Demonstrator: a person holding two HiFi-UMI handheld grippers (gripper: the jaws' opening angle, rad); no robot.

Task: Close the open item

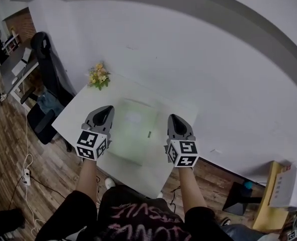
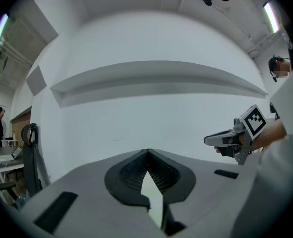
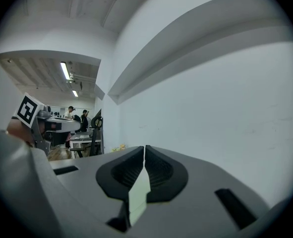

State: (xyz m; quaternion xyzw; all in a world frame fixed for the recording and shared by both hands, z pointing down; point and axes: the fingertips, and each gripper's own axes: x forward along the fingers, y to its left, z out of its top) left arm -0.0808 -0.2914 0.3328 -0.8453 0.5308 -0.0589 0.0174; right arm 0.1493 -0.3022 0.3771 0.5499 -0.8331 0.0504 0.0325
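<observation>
A pale, flat rectangular item [image 1: 134, 129] lies on the white table [image 1: 78, 115]. Glare washes it out, so I cannot tell what it is or how it stands open. A small dark mark [image 1: 149, 133] sits on it. My left gripper [image 1: 106, 110] hovers over the item's left side and my right gripper [image 1: 175, 118] over its right side. Both point away from me toward the wall. In the left gripper view the jaws [image 2: 147, 152] meet at the tips with nothing between them. The right gripper [image 3: 145, 148] is likewise shut and holds nothing.
A small bunch of yellow flowers [image 1: 99, 76] stands at the table's far left corner. A black office chair [image 1: 46, 64] is left of the table, and a power strip [image 1: 26, 175] lies on the wooden floor. A white wall rises just behind the table. A wooden cabinet [image 1: 267, 201] stands at the right.
</observation>
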